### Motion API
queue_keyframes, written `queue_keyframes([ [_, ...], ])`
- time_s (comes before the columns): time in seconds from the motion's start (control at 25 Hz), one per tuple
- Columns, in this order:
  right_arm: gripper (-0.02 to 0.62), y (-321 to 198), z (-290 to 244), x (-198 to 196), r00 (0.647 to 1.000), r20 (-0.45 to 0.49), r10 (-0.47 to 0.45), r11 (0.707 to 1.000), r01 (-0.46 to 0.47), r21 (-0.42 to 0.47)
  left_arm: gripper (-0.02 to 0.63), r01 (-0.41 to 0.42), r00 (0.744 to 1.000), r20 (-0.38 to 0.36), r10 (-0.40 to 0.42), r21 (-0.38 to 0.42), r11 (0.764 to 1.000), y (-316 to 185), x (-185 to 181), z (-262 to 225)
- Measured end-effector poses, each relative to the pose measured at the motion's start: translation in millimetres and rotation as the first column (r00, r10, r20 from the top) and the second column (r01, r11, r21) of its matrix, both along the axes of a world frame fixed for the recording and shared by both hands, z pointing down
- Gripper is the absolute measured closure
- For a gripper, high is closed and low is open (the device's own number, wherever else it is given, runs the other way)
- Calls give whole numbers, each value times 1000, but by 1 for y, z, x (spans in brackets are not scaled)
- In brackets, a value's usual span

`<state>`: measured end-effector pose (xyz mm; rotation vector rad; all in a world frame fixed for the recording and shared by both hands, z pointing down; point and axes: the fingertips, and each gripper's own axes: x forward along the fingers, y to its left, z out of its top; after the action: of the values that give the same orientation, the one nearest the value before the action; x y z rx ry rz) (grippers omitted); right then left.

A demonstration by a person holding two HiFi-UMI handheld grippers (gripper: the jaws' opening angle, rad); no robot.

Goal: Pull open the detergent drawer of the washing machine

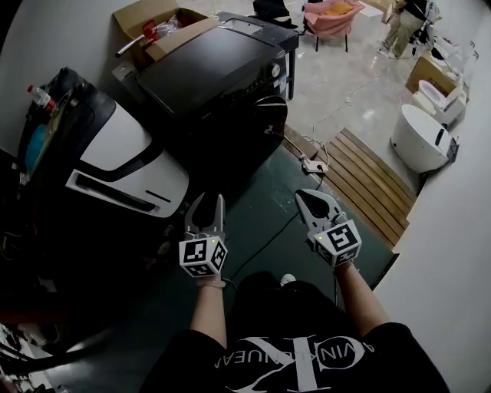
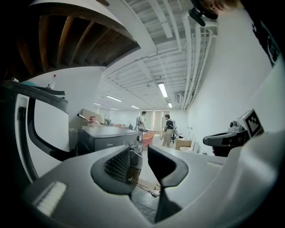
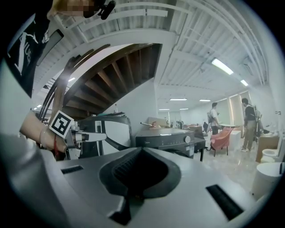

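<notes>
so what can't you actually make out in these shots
The detergent drawer: the head view looks steeply down on the dark washing machine, so its front is foreshortened and no drawer outline shows.
Right gripper view: the control panel is too small and dark to pick out the drawer.
Left gripper view: the left gripper, jaws apart, covers the machine's lower front.
The far person: cut off by the head view's top edge.
</notes>
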<state>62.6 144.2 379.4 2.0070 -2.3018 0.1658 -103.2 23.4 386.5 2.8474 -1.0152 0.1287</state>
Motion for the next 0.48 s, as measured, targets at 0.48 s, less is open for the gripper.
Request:
queue_keyframes([
  [0.48, 583, -71, 20, 25, 992, 20, -124, 992, 124, -25, 497, 63, 997, 42, -61, -57, 996, -48, 32, 31],
])
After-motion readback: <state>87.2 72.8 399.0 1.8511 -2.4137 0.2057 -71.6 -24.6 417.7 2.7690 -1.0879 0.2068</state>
